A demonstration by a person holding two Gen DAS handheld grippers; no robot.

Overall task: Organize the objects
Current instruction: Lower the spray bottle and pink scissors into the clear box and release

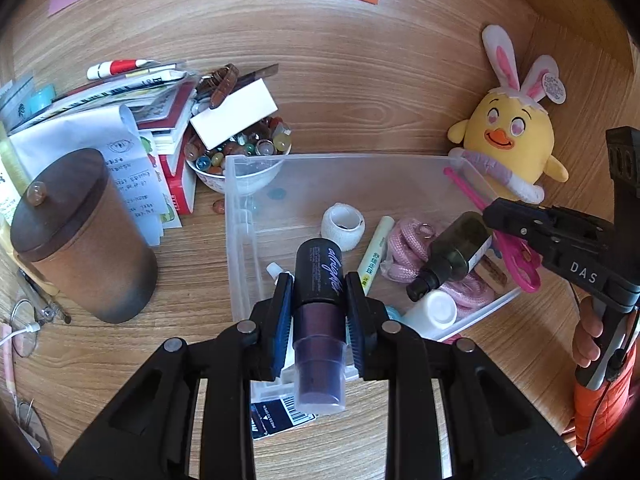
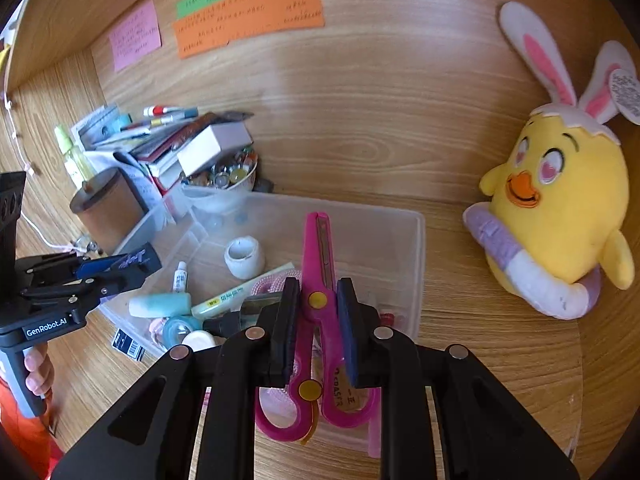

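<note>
My left gripper (image 1: 319, 287) is shut on a dark purple cosmetic tube (image 1: 319, 280) with script lettering, held over the near left corner of a clear plastic bin (image 1: 256, 160). My right gripper (image 2: 318, 286) is shut on pink scissors (image 2: 316, 248), blades pointing away, above the same bin (image 2: 416, 248). Each gripper shows in the other's view: the right one (image 1: 494, 210) with the scissors (image 1: 520, 260), the left one (image 2: 150, 266) with the tube (image 2: 128, 261). Inside the bin lie a white tape roll (image 1: 343, 226), a highlighter (image 1: 374, 254), pink cord (image 1: 404, 240), a dark bottle (image 1: 452, 254) and a white bottle (image 1: 434, 312).
A brown lidded jar (image 1: 80, 236) stands left of the bin. Behind it are stacked books and papers (image 1: 132, 120) and a bowl of glass beads (image 1: 240, 152) with a white box on top. A yellow chick plush (image 1: 516, 136) sits right, against the wooden wall. Sticky notes (image 2: 248, 16) hang on the back panel.
</note>
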